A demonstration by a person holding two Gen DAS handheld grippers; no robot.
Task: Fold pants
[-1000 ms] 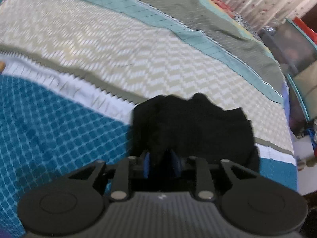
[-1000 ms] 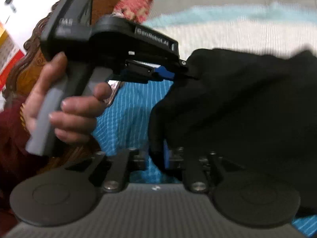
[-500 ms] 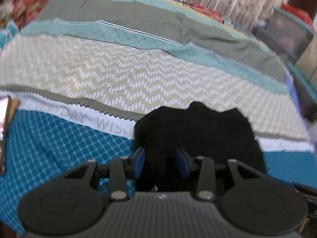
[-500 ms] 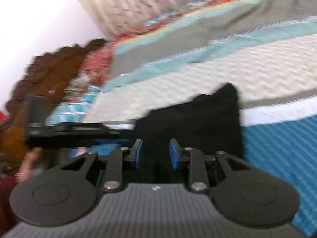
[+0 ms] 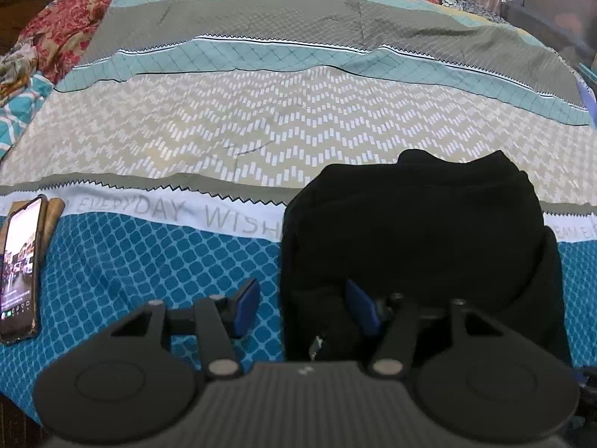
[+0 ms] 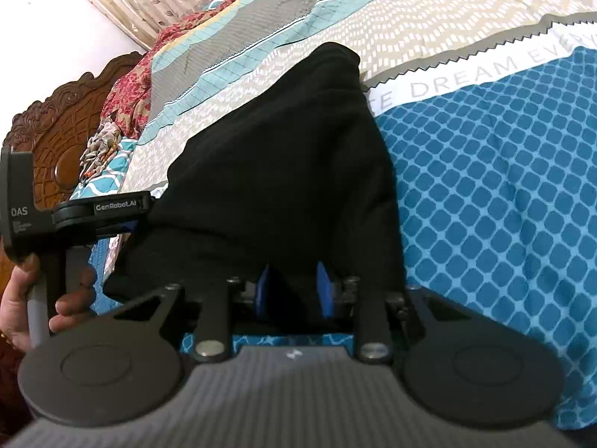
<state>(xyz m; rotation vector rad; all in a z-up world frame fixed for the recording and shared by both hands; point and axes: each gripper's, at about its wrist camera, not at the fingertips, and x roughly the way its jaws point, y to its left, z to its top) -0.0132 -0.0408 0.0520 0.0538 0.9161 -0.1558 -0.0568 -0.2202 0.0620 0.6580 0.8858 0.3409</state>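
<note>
The black pants [image 5: 421, 239] lie in a folded bundle on the patterned bedspread [image 5: 261, 130]. My left gripper [image 5: 304, 308] is at the bundle's near left edge. Its jaws are opening: the left pad is over bare blue sheet, the right pad is over the cloth, and neither presses on it. In the right wrist view the pants [image 6: 283, 142] stretch away from my right gripper [image 6: 293, 289], which is shut on a thick fold at their near edge. The left gripper [image 6: 147, 205] shows there at the bundle's left side, held by a hand [image 6: 22, 298].
A phone [image 5: 20, 265] with a lit screen lies on the blue sheet to the left. Red patterned bedding [image 5: 63, 26] is heaped at the far left, by a carved wooden headboard [image 6: 56, 130]. A clear plastic box [image 5: 559, 11] stands beyond the bed's far right corner.
The left jaws have spread apart and let go of the pants' edge. The right gripper has swung round and come down, and the pants now rest on the bed.
</note>
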